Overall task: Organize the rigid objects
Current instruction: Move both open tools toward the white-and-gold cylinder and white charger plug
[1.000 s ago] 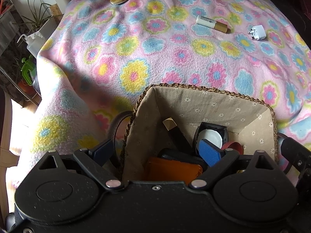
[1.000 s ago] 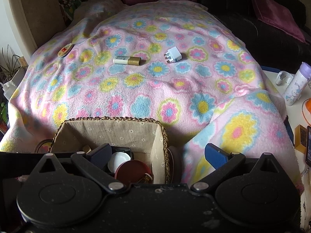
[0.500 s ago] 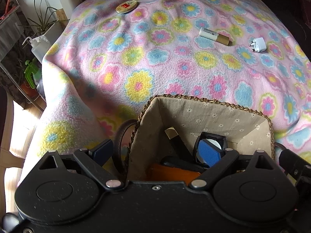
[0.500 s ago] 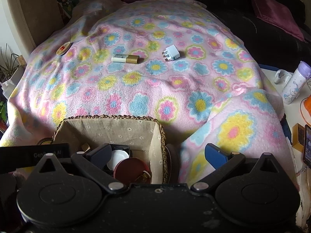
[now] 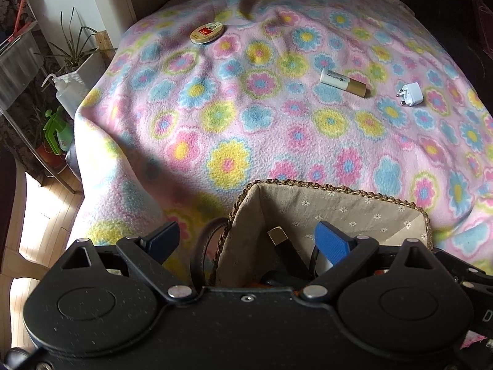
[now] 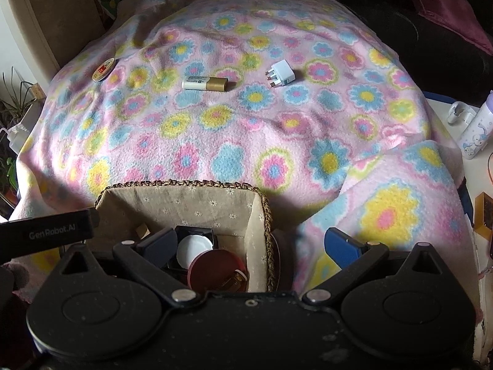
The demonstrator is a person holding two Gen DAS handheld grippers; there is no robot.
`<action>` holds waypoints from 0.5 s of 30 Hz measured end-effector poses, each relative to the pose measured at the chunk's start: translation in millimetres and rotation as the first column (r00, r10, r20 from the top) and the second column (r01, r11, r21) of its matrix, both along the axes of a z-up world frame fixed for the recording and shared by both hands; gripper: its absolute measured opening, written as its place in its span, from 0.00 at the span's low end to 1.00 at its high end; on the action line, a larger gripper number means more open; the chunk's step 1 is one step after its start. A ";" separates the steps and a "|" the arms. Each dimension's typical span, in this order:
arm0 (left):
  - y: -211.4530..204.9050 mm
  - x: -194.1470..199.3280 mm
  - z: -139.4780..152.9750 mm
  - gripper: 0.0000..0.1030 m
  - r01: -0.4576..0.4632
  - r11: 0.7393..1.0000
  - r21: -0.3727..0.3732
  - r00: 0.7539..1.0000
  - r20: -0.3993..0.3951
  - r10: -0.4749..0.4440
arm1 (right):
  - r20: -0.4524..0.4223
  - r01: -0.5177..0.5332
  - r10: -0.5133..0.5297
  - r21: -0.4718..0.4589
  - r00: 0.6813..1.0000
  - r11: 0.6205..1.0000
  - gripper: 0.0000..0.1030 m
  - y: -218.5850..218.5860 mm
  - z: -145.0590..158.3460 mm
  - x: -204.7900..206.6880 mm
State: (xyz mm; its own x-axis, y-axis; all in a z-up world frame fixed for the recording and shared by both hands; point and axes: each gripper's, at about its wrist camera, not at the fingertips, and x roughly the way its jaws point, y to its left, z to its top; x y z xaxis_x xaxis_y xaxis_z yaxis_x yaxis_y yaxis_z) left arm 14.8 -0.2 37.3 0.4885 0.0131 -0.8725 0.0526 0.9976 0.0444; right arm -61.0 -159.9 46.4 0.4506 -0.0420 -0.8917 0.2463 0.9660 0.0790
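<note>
A woven basket (image 5: pixel 339 189) with a cloth lining sits on the flowered blanket, close under both grippers. Inside it lie a red round lid (image 6: pixel 215 265), a white disc in a black case (image 6: pixel 192 246) and a black stick with a gold tip (image 5: pixel 279 236). My left gripper (image 5: pixel 246 240) is open and straddles the basket's left wall. My right gripper (image 6: pixel 251 245) is open across the basket's (image 6: pixel 185 183) right wall. Neither one holds anything. Farther out on the blanket lie a round tin (image 5: pixel 206 34), a white and gold tube (image 5: pixel 343 82) and a white plug (image 5: pixel 411 94).
The blanket (image 6: pixel 246 141) drops off at its left edge toward potted plants and a squeeze bottle (image 5: pixel 66 92). A white side table with a printed bottle (image 6: pixel 476 129) stands at the right. A dark sofa with a maroon cushion (image 6: pixel 446 6) lies beyond.
Both views have tilted up a little, so the basket sits lower in frame and more of the far blanket shows. The left gripper's casing has come into the right wrist view.
</note>
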 end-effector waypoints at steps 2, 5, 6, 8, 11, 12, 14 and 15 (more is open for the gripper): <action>-0.2 4.0 0.8 0.89 0.002 1.000 -0.001 1.000 -0.002 -0.002 | -0.007 -0.004 0.004 0.004 1.000 1.000 1.00 0.2 -0.4 4.7; -2.2 10.4 1.5 0.89 0.010 1.000 -0.001 1.000 -0.004 -0.010 | -0.005 -0.015 0.015 0.010 1.000 1.000 1.00 0.7 0.6 11.1; -3.0 12.8 1.7 0.89 0.012 1.000 -0.001 1.000 -0.005 -0.012 | -0.002 -0.017 0.017 0.012 1.000 1.000 1.00 0.3 1.4 13.8; -4.4 17.3 2.4 0.89 0.016 1.000 -0.002 1.000 -0.003 -0.016 | 0.001 -0.020 0.020 0.018 1.000 1.000 1.00 -0.9 2.3 19.8; -6.6 23.5 3.4 0.89 0.021 1.000 -0.001 1.000 -0.001 -0.021 | 0.005 -0.021 0.021 0.026 1.000 0.999 1.00 -4.5 2.9 28.6; -6.9 25.6 3.8 0.89 0.023 1.000 -0.002 1.000 -0.001 -0.023 | 0.006 -0.021 0.021 0.028 1.000 0.999 1.00 -6.0 2.7 31.3; -7.6 29.3 4.8 0.89 0.028 1.000 -0.004 1.000 0.004 -0.028 | 0.010 -0.020 0.019 0.027 1.000 0.999 1.00 -8.5 2.8 36.1; -8.4 31.2 5.1 0.89 0.031 1.000 -0.001 0.999 0.007 -0.031 | 0.011 -0.020 0.019 0.026 1.000 0.999 1.00 -9.5 2.6 38.8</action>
